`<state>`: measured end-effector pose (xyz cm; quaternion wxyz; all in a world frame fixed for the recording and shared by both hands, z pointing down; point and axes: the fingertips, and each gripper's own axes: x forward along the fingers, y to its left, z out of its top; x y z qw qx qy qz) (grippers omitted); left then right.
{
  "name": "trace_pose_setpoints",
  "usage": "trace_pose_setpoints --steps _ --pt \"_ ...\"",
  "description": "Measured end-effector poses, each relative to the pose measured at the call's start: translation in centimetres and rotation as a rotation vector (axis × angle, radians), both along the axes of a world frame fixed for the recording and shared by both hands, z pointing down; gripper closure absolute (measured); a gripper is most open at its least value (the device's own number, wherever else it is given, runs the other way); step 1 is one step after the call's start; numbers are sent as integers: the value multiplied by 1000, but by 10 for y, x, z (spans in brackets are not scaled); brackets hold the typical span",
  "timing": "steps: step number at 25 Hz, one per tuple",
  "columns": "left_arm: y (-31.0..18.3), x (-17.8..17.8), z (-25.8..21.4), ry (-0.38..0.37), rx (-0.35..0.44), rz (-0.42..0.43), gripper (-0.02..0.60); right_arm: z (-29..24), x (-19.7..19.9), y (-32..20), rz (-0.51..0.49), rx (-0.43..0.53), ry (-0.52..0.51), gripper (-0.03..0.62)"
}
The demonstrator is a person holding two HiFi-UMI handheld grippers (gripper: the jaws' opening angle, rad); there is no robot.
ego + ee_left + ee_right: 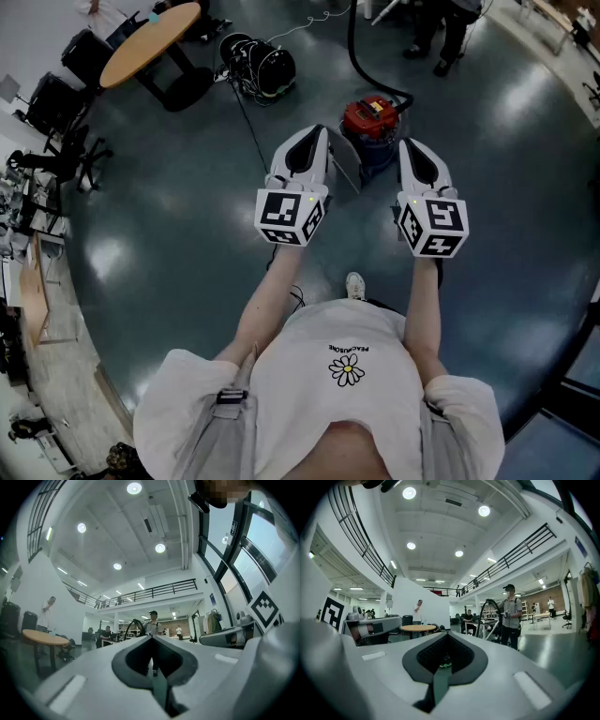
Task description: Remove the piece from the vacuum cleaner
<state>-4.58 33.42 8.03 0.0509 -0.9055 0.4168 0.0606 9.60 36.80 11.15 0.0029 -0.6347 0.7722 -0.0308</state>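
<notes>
The vacuum cleaner [372, 127], with a red top over a blue drum, stands on the dark floor just beyond both grippers. Its black hose [359, 47] runs off toward the top of the head view. A thin grey part [343, 170] leans at its left side. My left gripper [317, 133] is held in the air left of the vacuum, jaws closed tip to tip, nothing in them. My right gripper [409, 145] hovers right of it, also shut and empty. Both gripper views look level across the hall over the closed left gripper [151, 637] and right gripper [446, 633]; the vacuum is not in them.
A round wooden table [150, 42] and a black bundle of gear [258, 66] stand at the far left. Office chairs [56, 103] line the left edge. A person with a cap [509, 616] stands ahead holding a black hose. My shoe [354, 284] shows below the grippers.
</notes>
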Motion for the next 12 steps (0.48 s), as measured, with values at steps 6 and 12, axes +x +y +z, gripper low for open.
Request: trace_pose_setpoints --steps 6,12 --pt "-18 5 1 0 -5 -2 581 -4 1 -16 -10 10 14 571" --pt "-26 3 18 -7 -50 -8 581 21 -7 -20 -32 -54 29 571"
